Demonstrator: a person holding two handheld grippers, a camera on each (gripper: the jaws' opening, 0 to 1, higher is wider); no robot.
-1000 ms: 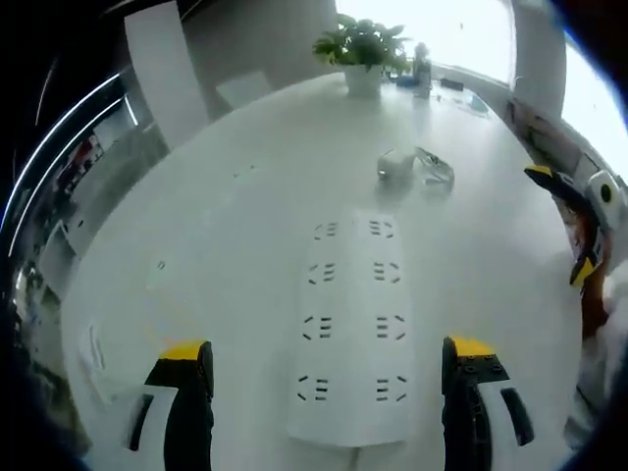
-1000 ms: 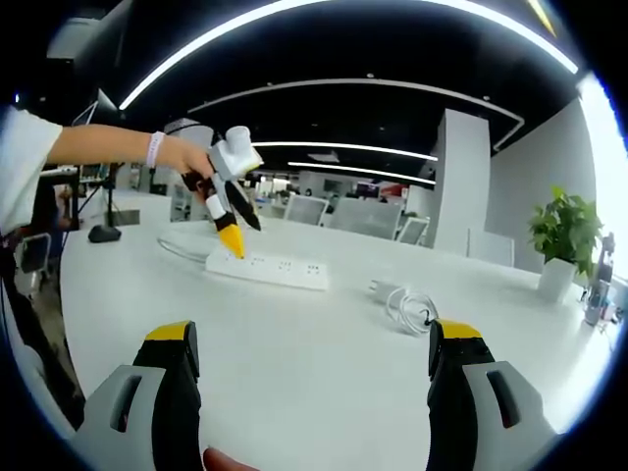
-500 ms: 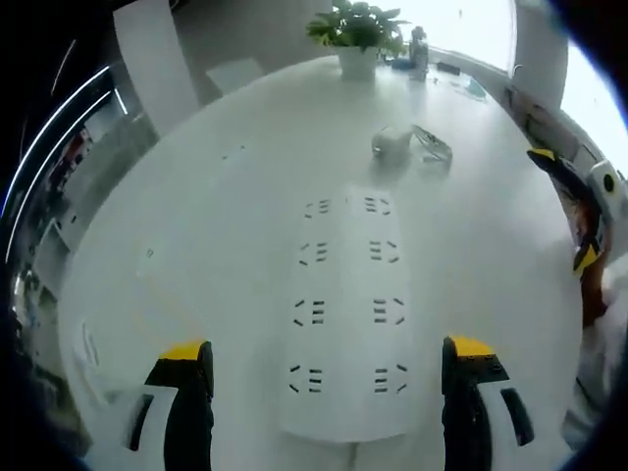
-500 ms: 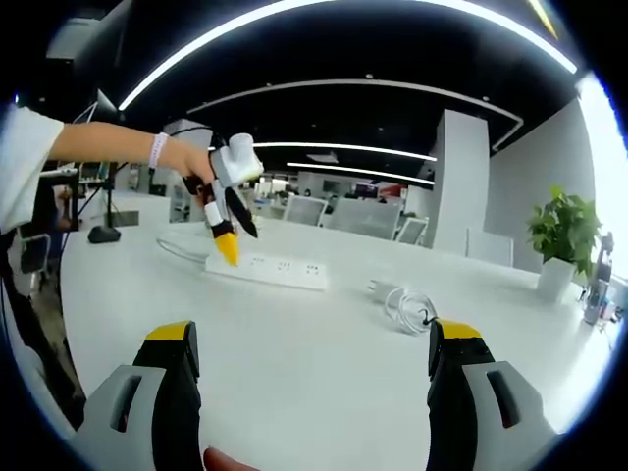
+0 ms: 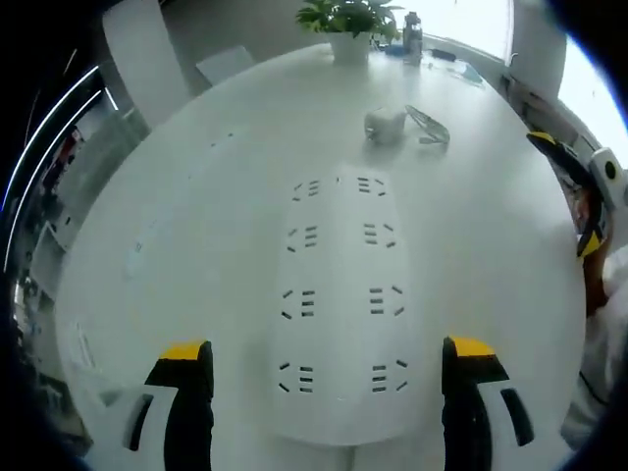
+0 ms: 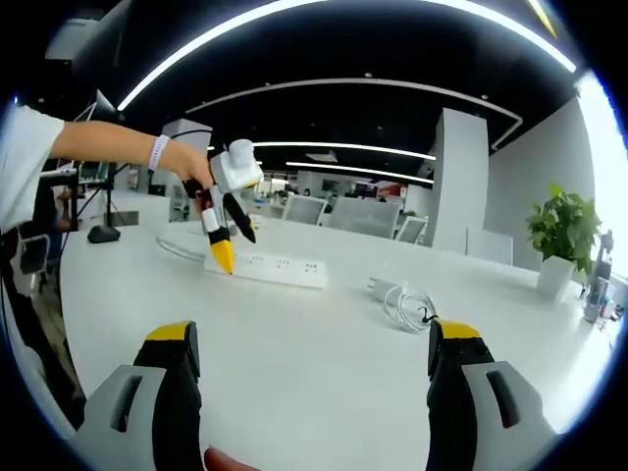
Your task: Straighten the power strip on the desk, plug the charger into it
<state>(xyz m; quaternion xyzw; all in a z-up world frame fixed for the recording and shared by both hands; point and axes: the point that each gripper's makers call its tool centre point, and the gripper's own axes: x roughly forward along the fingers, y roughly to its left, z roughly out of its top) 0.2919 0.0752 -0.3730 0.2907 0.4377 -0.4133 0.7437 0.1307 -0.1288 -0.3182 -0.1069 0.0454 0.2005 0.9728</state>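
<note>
Power strip (image 5: 339,314) is lying flat on the desk (image 5: 196,245), a long white slab of smooth plastic with two parallel rows of slotted outlets; in the left gripper view its long axis is running straight away from the camera, between the two jaws, with the near end at the bottom of the view. Desk is presenting a large, rounded, matte white top. In the right gripper view the power strip (image 6: 270,268) is sitting side-on across the desk (image 6: 314,363), with a thin cable trailing off its left end.

Left gripper (image 5: 329,368) is hovering just above the near end of the strip, its yellow-tipped black jaws standing wide apart on either side and gripping nothing; in the right gripper view the left gripper (image 6: 224,250) is pointing tips-down at the strip's left end, held by a person's hand. Right gripper (image 6: 312,348) is hanging over bare desk well apart from the strip, jaws spread and empty.

Charger (image 5: 385,123), a small white block, is resting beyond the strip's far end beside its loosely coiled white cord (image 5: 427,125). Potted plant (image 5: 348,25), green leaves in a white pot, is standing at the far edge of the desk.
</note>
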